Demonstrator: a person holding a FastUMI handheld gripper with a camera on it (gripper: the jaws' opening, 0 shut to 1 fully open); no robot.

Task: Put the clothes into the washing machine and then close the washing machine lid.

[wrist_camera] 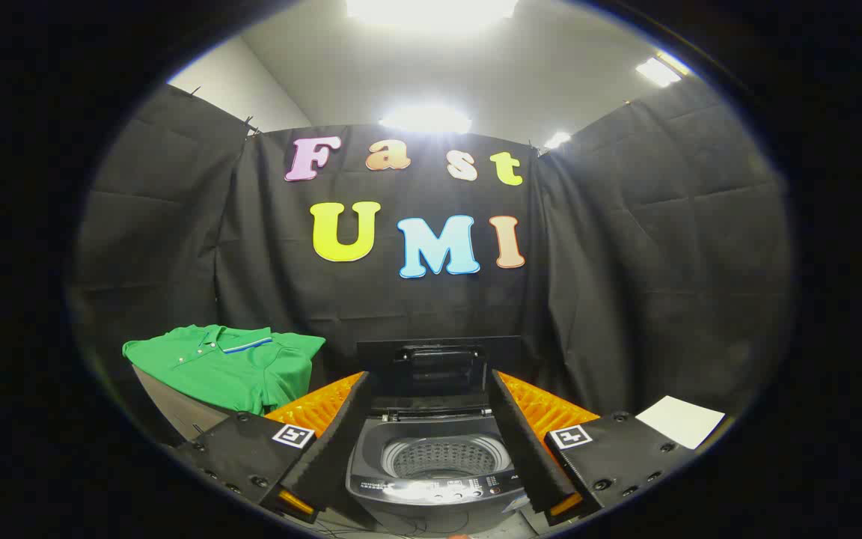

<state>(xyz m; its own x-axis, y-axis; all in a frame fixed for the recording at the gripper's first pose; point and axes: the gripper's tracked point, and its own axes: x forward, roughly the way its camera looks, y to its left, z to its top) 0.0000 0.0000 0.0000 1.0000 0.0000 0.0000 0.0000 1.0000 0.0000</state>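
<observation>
A green polo shirt (229,365) with a striped collar lies folded on a table (169,408) to the left of my fingers. A dark top-loading washing machine (431,486) stands below and between the fingers, its lid (438,367) raised upright behind the drum. The perforated drum (442,458) shows nothing inside. My gripper (431,449) is open, held above the machine with nothing between its fingers, well apart from the shirt.
A white sheet (682,421) lies on a surface to the right of the fingers. Black cloth walls close the booth behind and on both sides. The machine's control panel (438,490) faces me at the drum's near rim.
</observation>
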